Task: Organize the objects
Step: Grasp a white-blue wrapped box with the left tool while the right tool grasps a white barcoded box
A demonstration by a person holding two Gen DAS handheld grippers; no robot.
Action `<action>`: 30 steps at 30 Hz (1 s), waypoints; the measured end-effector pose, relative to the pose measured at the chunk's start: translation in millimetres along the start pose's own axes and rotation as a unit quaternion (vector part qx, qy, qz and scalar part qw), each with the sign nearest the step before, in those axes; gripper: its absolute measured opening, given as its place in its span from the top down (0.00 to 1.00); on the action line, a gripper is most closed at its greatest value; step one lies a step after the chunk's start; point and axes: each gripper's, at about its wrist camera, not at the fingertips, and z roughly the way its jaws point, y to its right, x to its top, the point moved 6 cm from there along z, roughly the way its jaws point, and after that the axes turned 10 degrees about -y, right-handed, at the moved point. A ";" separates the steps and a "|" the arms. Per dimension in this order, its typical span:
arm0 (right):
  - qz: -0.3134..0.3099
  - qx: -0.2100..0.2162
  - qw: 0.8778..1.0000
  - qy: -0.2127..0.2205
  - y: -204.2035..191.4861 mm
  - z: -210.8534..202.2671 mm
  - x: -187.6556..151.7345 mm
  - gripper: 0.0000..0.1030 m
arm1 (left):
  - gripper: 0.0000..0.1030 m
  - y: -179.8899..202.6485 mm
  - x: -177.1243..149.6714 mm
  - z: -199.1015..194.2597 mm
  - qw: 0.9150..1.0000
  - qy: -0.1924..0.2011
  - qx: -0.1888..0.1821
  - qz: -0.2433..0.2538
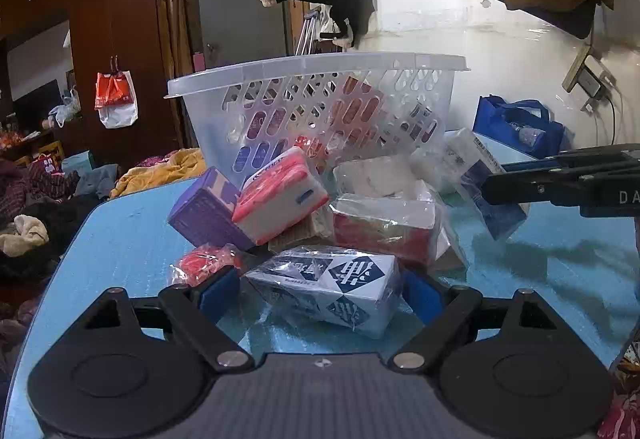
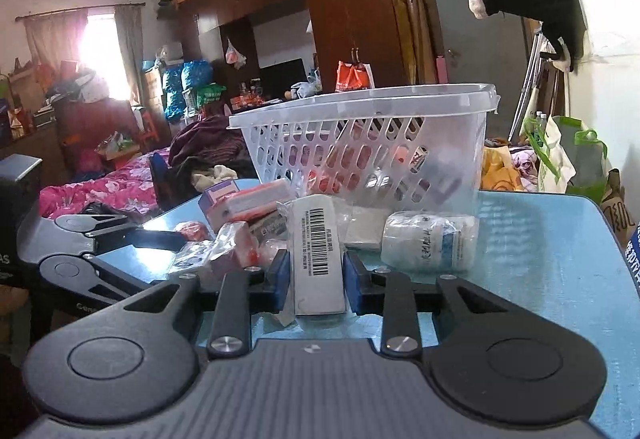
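Observation:
A clear perforated basket (image 1: pixel 320 67) (image 2: pixel 360 107) stands at the back of the blue table (image 1: pixel 120 239) and holds several packs. In front of it lies a heap: a purple box (image 1: pixel 204 215), a red-and-white tissue pack (image 1: pixel 280 199), and a red pack in clear wrap (image 1: pixel 384 227). My left gripper (image 1: pixel 322 293) (image 2: pixel 172 261) stands open low over the table. A blue-and-white diamond-print tissue pack (image 1: pixel 332 287) lies between its blue pads, just clear of them. My right gripper (image 2: pixel 318 279) (image 1: pixel 496 183) is shut on a white barcode-labelled pack (image 2: pixel 320 255) (image 1: pixel 480 167).
A white wrapped roll (image 2: pixel 428 239) lies just right of the held pack. A small red packet (image 1: pixel 204 263) sits by my left pad. A blue bag (image 1: pixel 520 127) stands behind the table at the right. Clothes are heaped beyond the table's left edge.

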 end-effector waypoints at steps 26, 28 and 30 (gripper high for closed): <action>-0.010 0.002 1.000 0.020 -2.0 -2.7 -0.6 0.68 | 0.32 -1.2 -6.3 -21.0 0.998 0.065 0.022 -0.010; -0.012 -0.004 1.000 0.026 -3.0 -4.1 -0.7 0.68 | 0.32 -2.8 -5.5 -25.6 0.996 0.081 0.026 -0.012; -0.016 -0.008 0.999 0.032 -3.8 -5.2 -1.1 0.68 | 0.32 -5.1 -3.9 -29.9 0.995 0.097 0.027 -0.020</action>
